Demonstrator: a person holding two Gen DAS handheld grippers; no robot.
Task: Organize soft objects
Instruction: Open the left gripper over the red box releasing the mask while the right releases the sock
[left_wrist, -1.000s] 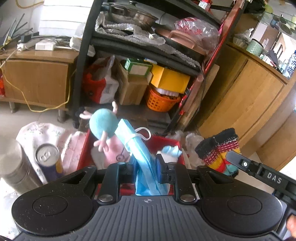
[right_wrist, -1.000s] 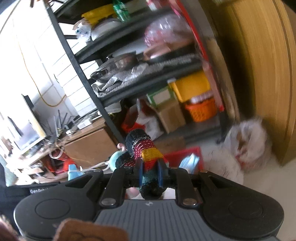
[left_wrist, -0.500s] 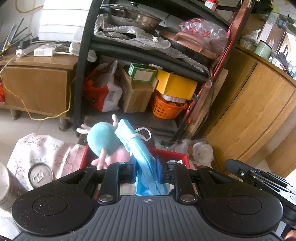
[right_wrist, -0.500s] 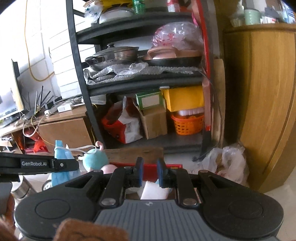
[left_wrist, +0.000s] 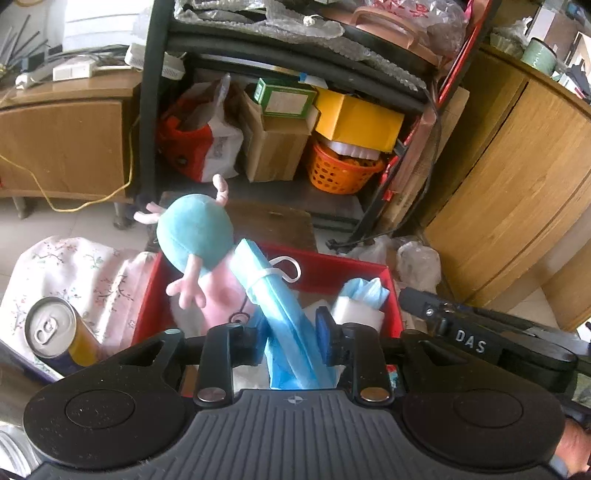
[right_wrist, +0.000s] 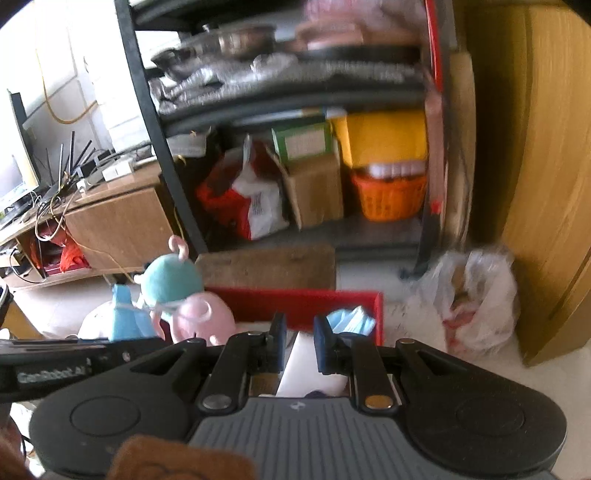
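— Left wrist view first: what does the left gripper (left_wrist: 291, 338) carry?
— Its jaws are opening, with a folded blue face mask (left_wrist: 284, 314) standing between them over the red bin (left_wrist: 343, 271). The mask leans against the left side and the right pad looks just clear of it. A teal and pink plush toy (left_wrist: 195, 247) sits up in the bin's left end. A white pad (left_wrist: 356, 314) and a crumpled blue mask (left_wrist: 364, 291) lie at the right end.
— Anything outside the bin?
— A drink can (left_wrist: 55, 332) stands on floral cloth (left_wrist: 74, 266) to the left, and the right gripper's arm (left_wrist: 480, 343) shows at the right edge.
— And the right wrist view?
— The picture is blurred. The right gripper (right_wrist: 299, 343) is drawn together as far as it goes, with nothing between its pads, above the white pad (right_wrist: 314, 369) in the bin (right_wrist: 295, 306). The plush toy (right_wrist: 184, 295) and the blue mask (right_wrist: 123, 317) in the left gripper show to the left. A plastic bag (right_wrist: 476, 299) lies on the floor to the right.
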